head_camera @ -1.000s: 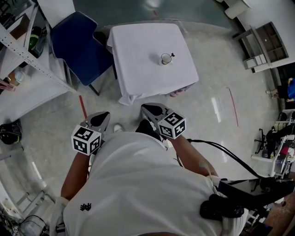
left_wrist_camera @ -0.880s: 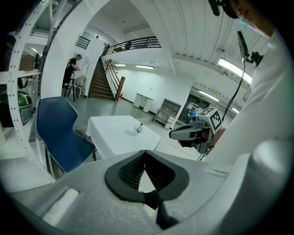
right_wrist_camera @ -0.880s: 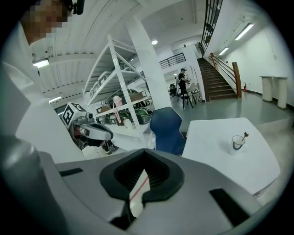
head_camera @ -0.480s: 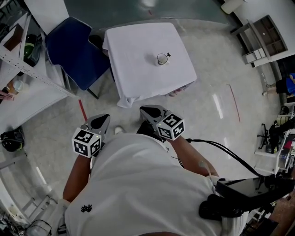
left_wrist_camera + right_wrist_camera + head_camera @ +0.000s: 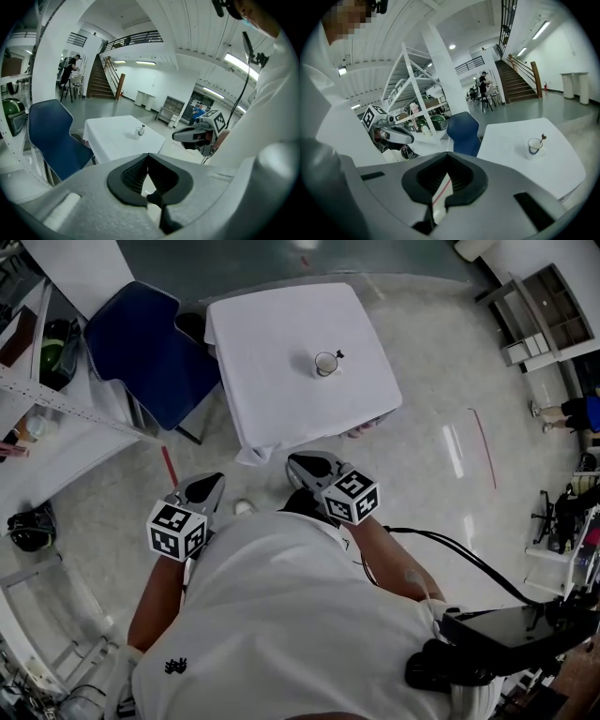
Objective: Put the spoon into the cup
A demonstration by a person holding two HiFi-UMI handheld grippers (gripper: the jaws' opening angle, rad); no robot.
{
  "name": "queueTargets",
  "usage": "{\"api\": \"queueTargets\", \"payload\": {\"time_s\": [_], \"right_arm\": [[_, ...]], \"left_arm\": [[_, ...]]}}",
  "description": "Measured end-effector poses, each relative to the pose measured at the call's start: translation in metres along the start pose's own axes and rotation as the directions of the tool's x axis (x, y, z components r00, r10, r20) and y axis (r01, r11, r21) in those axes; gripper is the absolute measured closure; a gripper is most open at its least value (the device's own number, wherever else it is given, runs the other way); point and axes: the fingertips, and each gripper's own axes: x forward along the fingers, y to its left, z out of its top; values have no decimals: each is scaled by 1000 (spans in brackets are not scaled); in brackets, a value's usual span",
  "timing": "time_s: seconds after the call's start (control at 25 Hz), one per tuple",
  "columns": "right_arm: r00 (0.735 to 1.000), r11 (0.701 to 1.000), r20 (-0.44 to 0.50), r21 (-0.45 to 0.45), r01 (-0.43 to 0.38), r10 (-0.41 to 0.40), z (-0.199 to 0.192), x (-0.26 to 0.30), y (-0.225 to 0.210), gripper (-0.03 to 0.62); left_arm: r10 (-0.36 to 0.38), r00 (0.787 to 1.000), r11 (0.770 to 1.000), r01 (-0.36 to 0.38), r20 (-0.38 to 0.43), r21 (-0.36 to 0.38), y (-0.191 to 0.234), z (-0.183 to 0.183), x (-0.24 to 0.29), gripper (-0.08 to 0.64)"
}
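Grey left claw point(image 5: 148, 156) and right claw point(image 5: 447, 158) are both sitting closed, gripping nothing, well apart from the white-clothed counter point(image 5: 272, 390). Near the counter's middle a small white cup point(image 5: 325, 363) is standing upright, and a dark-handled spoon point(image 5: 337, 355) is leaning inside it, poking above the rim.

tablecloth point(image 5: 281, 334): white | chair point(image 5: 141, 343): dark blue | cup point(image 5: 324, 363): white | floor line point(image 5: 168, 463): red | shirt point(image 5: 281, 615): white | marker cube point(image 5: 352, 496): black-and-white squares
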Motion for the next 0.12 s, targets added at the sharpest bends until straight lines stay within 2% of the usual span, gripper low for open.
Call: {"api": "queueTargets", "payload": {"time_s": [0.12], "right_arm": [[1000, 1000, -3, -4, -4, 4, 6, -8, -22, 584]], "left_arm": [[12, 1000, 1000, -12, 4, -2, -2, 17, 19, 549]]}}
